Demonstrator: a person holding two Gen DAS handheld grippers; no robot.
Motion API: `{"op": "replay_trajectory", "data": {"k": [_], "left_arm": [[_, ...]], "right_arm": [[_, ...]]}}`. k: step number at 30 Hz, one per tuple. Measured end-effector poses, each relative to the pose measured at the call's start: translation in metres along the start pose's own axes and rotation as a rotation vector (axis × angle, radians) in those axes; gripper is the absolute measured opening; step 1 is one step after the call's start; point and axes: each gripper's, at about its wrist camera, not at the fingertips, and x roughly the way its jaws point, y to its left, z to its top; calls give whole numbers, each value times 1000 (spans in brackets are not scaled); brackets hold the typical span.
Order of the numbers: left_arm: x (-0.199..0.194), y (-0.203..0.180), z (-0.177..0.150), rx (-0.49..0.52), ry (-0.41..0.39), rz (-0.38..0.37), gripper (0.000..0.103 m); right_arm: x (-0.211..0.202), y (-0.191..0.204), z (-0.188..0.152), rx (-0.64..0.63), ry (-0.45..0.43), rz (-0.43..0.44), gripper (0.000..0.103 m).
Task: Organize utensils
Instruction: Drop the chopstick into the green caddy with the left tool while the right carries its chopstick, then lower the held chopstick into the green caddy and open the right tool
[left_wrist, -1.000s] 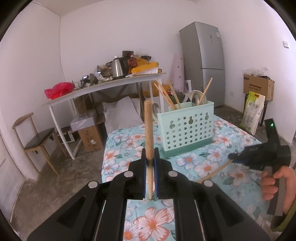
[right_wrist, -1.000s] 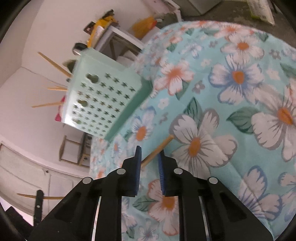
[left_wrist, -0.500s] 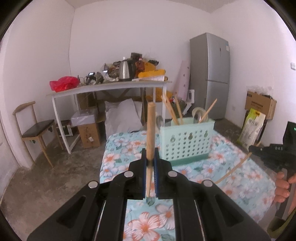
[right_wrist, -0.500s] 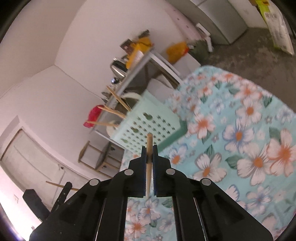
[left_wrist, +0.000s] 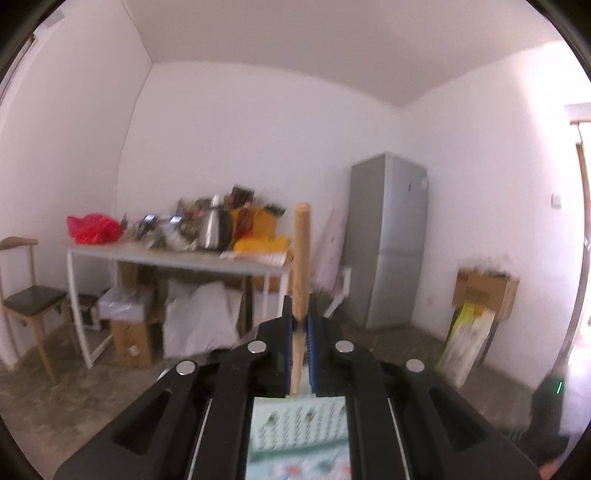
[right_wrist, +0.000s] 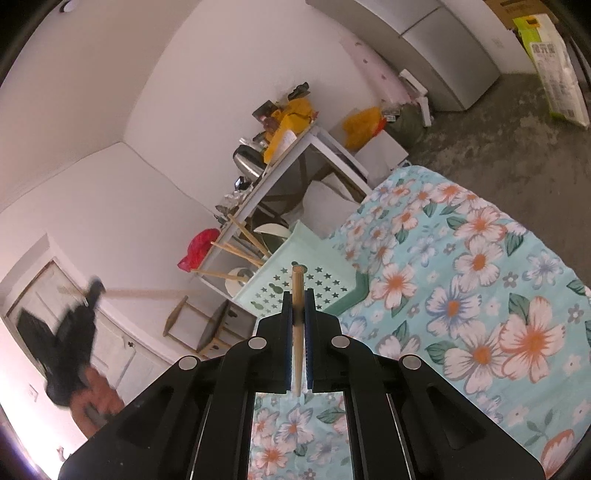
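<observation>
Being light, stiff and slim, a wooden chopstick (right_wrist: 297, 314) is clamped mid-shaft in each clenched gripper (right_wrist: 298, 332).

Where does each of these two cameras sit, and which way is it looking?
Left wrist: rides the left gripper, facing level at the far wall and fridge; own fingers clamp a wooden stick.
Right wrist: rides the right gripper, tilted down over the floral tablecloth; own fingers clamp a chopstick.
Shared: the mint utensil basket, fridge and cluttered table.
</observation>
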Motion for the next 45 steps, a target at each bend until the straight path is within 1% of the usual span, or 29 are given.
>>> {"op": "replay_trajectory", "data": {"k": [2,5,10,15,19,21,24,26,27,28,31,34,38,39,40,44,45], "left_arm": [[17,-6,8,-12,-8,-22,6],[48,-14,9,7,12,-8,6],[103,-22,-16,64,98,51,6],[138,-18,-48,77,164,93,6],[154,-16,-68,60,206,75,6],[156,-19,-75,57,234,60,6],[155,-22,-80,58,253,29,7],[150,-23,-80,61,255,16,17],[146,-24,-79,58,250,14,27],[142,-24,-77,54,241,16,34],[132,-23,-72,51,223,13,40],[114,-20,-66,38,208,10,46],[87,-14,-64,26,211,-7,55],[79,-11,-65,21,217,-10,59],[71,-8,-67,15,227,-9,64],[48,5,-80,0,279,4,74],[40,8,-86,-1,293,15,78]], "right_arm": [[2,-3,0,9,4,-3,4],[3,-8,2,15,4,-6,4],[5,-16,5,18,12,-16,4],[6,-21,6,23,21,-25,4],[7,-23,7,24,24,-28,4],[8,-24,6,26,25,-31,4],[8,-23,6,26,27,-33,4],[8,-23,6,24,28,-34,4],[7,-23,6,25,28,-34,4],[7,-23,6,25,29,-35,4],[6,-21,6,22,28,-37,4],[3,-17,6,13,22,-37,4],[-4,-7,8,-18,8,-30,4],[-5,-4,10,-28,4,-29,4],[-7,2,12,-49,-4,-30,4],[-11,31,25,-159,-31,-16,4],[-13,47,31,-217,-48,-12,4]]}}
